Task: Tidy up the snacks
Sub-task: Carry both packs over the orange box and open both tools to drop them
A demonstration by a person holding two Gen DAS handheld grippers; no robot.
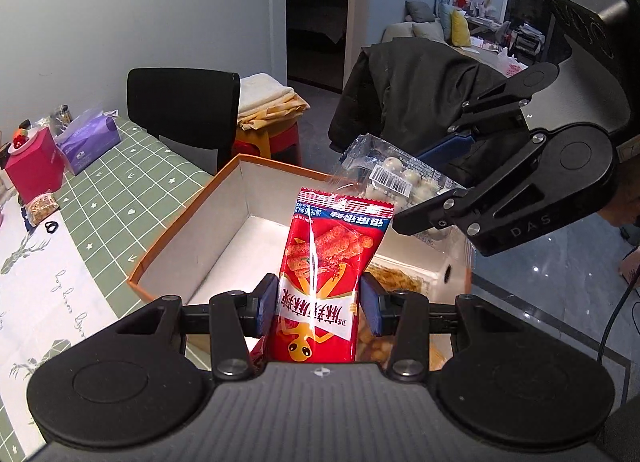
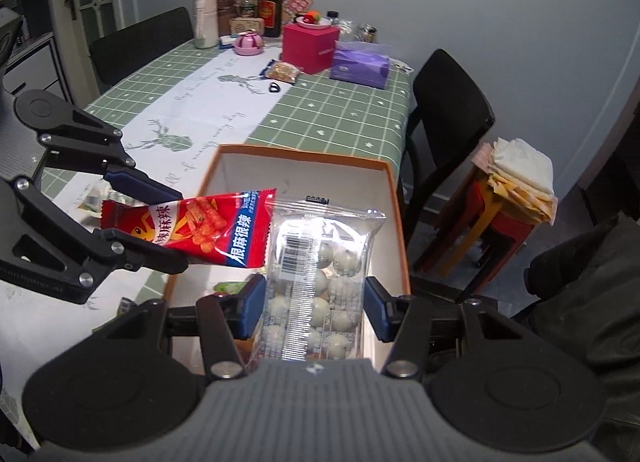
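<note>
My left gripper point(image 1: 319, 304) is shut on a red spicy-snack packet point(image 1: 328, 262) and holds it above the open orange box point(image 1: 176, 230). My right gripper point(image 2: 312, 308) is shut on a clear packet of white balls point(image 2: 320, 270), also held above the box point(image 2: 394, 222). In the right wrist view the red packet point(image 2: 200, 230) is held by the left gripper point(image 2: 168, 222) just left of the clear packet. In the left wrist view the clear packet point(image 1: 396, 178) hangs from the right gripper point(image 1: 432, 190) behind the red one. Some snacks lie in the box's near end.
The box sits on a green checked tablecloth point(image 2: 328, 118) at the table's edge. A red cube box point(image 2: 310, 46), a purple tissue pack point(image 2: 362, 62), a small snack bag point(image 2: 282, 72) and bottles stand farther back. Black chairs point(image 2: 444, 122) and a red stool with folded cloth point(image 2: 516, 182) flank the table.
</note>
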